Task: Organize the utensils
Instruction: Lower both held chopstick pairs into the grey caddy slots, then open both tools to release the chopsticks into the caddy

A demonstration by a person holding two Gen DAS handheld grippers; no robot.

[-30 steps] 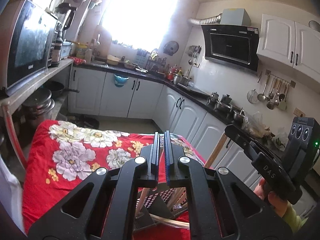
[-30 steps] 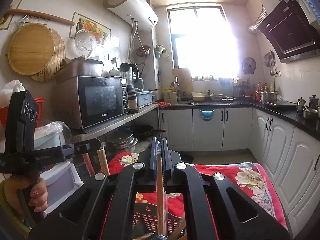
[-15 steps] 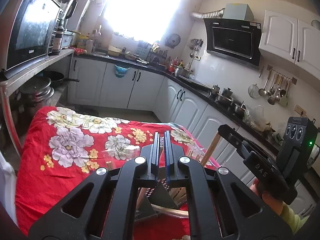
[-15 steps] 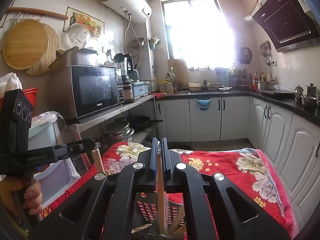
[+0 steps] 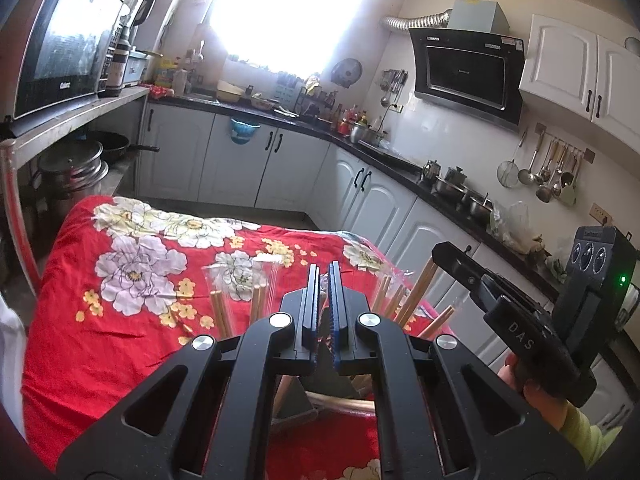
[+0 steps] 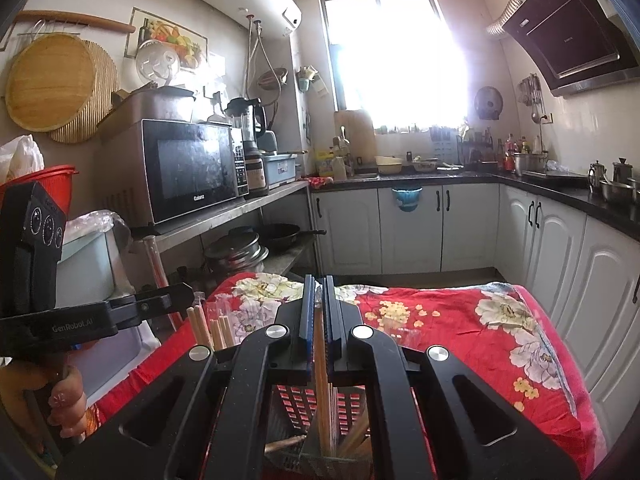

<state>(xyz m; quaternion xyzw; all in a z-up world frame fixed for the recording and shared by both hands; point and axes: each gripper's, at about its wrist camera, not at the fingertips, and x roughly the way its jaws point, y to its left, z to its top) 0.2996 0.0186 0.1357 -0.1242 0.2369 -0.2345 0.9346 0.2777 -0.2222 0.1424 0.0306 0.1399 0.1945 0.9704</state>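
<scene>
The right gripper is closed on a thin wooden chopstick that hangs down between its pads into a perforated holder standing on the red flowered cloth. The left gripper is closed too; something pale sits between its pads, but what it is cannot be told. More chopsticks lean out of the holder below it, and some in clear wrappers stand just beside them. A chopstick should be light, stiff and smooth, so it can pivot or slide in a pinch; holding near the upper third probably keeps it steady. The wrapped ones look slippery and crinkly.
</scene>
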